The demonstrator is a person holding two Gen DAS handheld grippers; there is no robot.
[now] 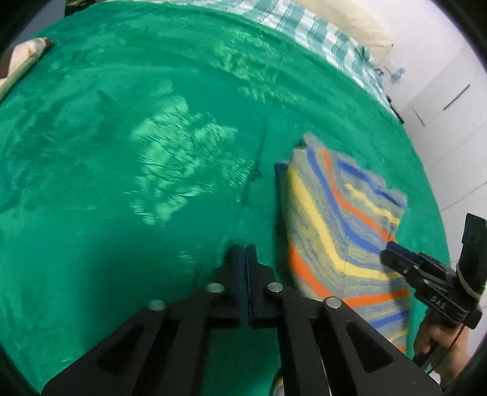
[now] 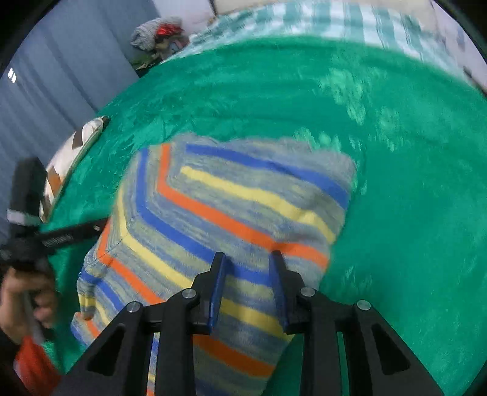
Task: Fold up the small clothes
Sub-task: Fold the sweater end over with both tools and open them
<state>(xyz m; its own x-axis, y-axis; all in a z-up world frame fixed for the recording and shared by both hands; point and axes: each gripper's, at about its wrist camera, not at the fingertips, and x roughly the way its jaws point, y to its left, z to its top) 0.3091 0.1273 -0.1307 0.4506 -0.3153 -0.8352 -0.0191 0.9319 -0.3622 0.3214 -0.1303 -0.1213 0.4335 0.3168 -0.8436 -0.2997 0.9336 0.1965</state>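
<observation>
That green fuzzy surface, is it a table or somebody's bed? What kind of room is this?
Most likely a bedroom. The green plush blanket seems spread over a bed, with a checked sheet and cream pillow beyond it. A folded striped sweater lies on top.

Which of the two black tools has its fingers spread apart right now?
The right tool, over the striped garment; the left tool has fingers pressed together above the green blanket.

A bedroom at home: a green plush blanket [image 1: 121, 152] covers a bed, with a teal-checked sheet [image 1: 319, 33] and cream pillow [image 1: 350, 21] at upper right, and blue-grey curtains [image 2: 45, 76] at the right-wrist frame's upper left.
</observation>
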